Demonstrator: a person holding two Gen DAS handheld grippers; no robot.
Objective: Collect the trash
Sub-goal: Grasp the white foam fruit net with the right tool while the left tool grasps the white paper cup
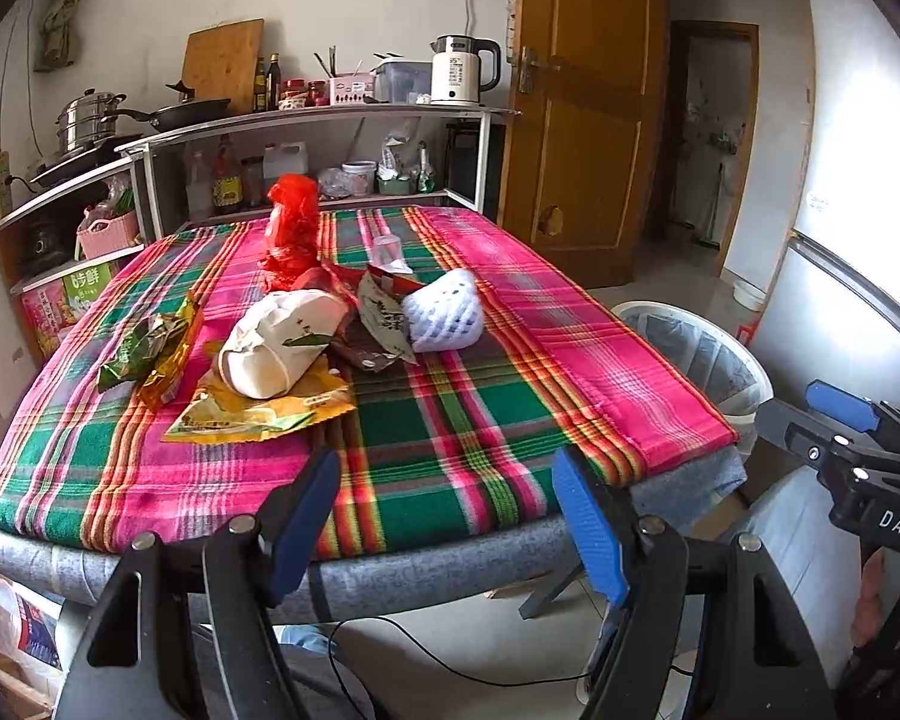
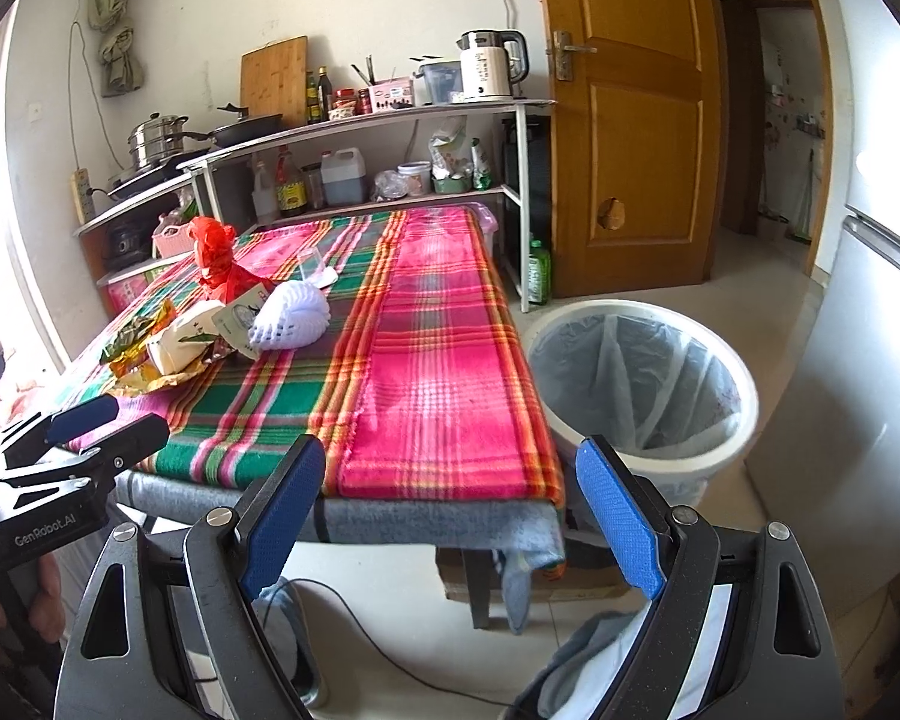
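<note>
A heap of trash lies on the plaid tablecloth (image 1: 462,420): a white paper box (image 1: 279,342), a white foam net (image 1: 444,312), a red plastic bag (image 1: 291,228), green and yellow wrappers (image 1: 150,354), a clear cup (image 1: 388,252). The heap shows in the right wrist view too, with the foam net (image 2: 291,315) and red bag (image 2: 216,261). My left gripper (image 1: 447,468) is open and empty at the table's near edge. My right gripper (image 2: 450,462) is open and empty over the near right corner, beside the white lined bin (image 2: 642,384).
The bin (image 1: 696,354) stands on the floor right of the table. A shelf (image 1: 306,120) with pots, bottles and a kettle (image 1: 462,69) runs behind the table. A wooden door (image 1: 588,102) and a fridge (image 2: 870,330) stand to the right. A cable lies on the floor.
</note>
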